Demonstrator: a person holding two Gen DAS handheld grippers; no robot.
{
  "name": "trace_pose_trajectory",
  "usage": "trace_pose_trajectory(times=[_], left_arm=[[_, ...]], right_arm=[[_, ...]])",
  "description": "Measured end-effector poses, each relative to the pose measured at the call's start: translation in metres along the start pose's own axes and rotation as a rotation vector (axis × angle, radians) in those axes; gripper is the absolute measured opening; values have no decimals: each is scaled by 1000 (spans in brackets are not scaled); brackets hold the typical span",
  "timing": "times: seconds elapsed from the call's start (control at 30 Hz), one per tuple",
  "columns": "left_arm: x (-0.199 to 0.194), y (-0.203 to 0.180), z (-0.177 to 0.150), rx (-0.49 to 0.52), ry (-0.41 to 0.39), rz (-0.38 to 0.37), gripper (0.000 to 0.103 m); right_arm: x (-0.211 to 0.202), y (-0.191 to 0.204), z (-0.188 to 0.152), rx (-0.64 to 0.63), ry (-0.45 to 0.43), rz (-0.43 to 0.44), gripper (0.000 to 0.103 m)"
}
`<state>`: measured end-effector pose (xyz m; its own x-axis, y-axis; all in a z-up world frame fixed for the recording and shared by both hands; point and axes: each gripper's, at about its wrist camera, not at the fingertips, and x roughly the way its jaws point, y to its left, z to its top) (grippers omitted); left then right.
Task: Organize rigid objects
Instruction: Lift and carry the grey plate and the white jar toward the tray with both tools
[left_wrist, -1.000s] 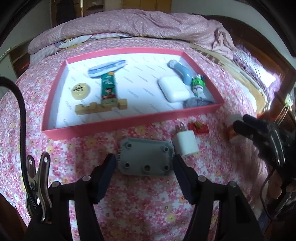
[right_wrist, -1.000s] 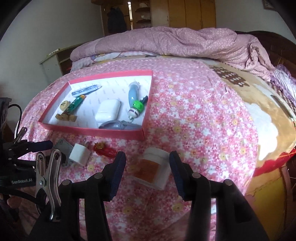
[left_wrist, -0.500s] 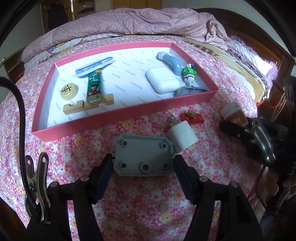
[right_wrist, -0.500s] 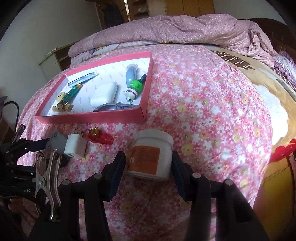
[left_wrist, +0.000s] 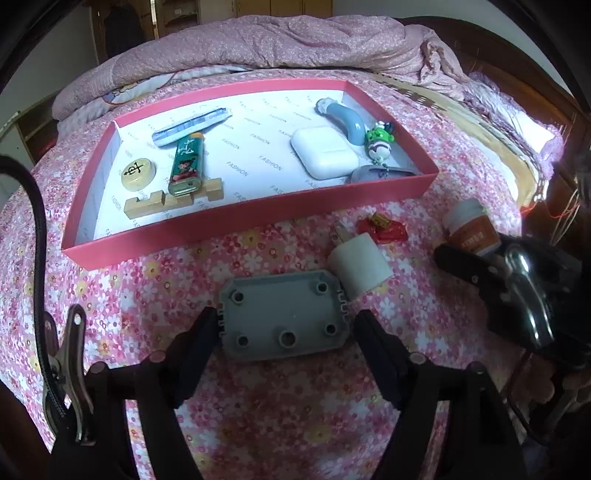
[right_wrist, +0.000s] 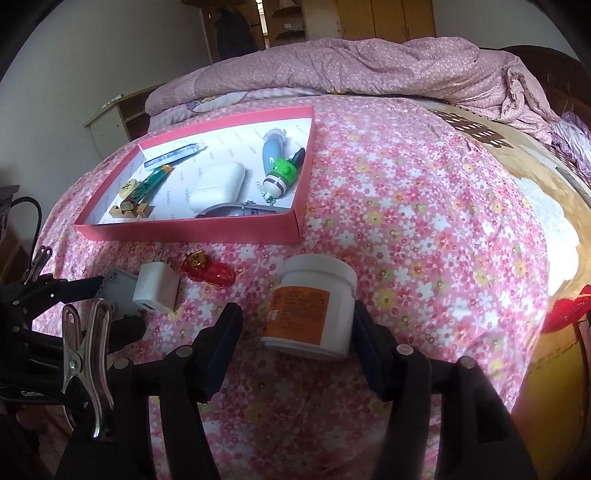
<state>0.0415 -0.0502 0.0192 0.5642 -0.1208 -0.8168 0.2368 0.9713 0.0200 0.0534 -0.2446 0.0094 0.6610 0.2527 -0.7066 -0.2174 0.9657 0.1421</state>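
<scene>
Since a second earlier, we had brought both claws in low over their targets, and both were opening. Our left claw (left_wrist: 284, 332) stood apart around the grey plastic plate (left_wrist: 282, 318), its pads flanking the short ends without pressing. Our right claw (right_wrist: 291, 328) straddled the white jar (right_wrist: 314, 306), not yet clamped either. Just beside the plate lay the white charger (left_wrist: 360, 266) and a red lighter (left_wrist: 384, 227). Beyond, the pink tray (left_wrist: 236, 225) on the bed already held several items, so we judged both grasps imminent.
</scene>
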Motion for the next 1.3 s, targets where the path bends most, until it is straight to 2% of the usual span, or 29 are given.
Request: trace_pose_trajectory(times=[0.1, 0.23, 0.37, 0.63, 0.7, 0.77, 0.87, 1.03, 1.3], left_arm=[[2, -9, -1, 29, -7, 46, 83], [2, -8, -4, 17, -23, 49, 82], [0, -8, -6, 8, -39, 59, 74], [-9, 2, -9, -39, -46, 18, 74], [-13, 6, -11, -56, -51, 1, 74], [-15, 9, -12, -73, -50, -10, 74], [-19, 14, -15, -93, -57, -29, 74], [-23, 20, -18, -114, -64, -50, 74], [-28, 25, -14, -122, -75, -59, 74]], right_arm=[[0, 0, -1, 0, -2, 1, 61], [-1, -1, -2, 5, -9, 9, 62], [-1, 3, -4, -8, -21, -4, 64], [-2, 3, -5, -5, -33, -17, 62], [-2, 3, -5, -2, -33, -55, 50], [-3, 0, -4, 12, -33, -61, 45], [-4, -4, -4, 31, -37, -42, 44], [-2, 1, -4, 8, -35, -71, 44], [-3, 1, -4, 11, -36, -69, 44]])
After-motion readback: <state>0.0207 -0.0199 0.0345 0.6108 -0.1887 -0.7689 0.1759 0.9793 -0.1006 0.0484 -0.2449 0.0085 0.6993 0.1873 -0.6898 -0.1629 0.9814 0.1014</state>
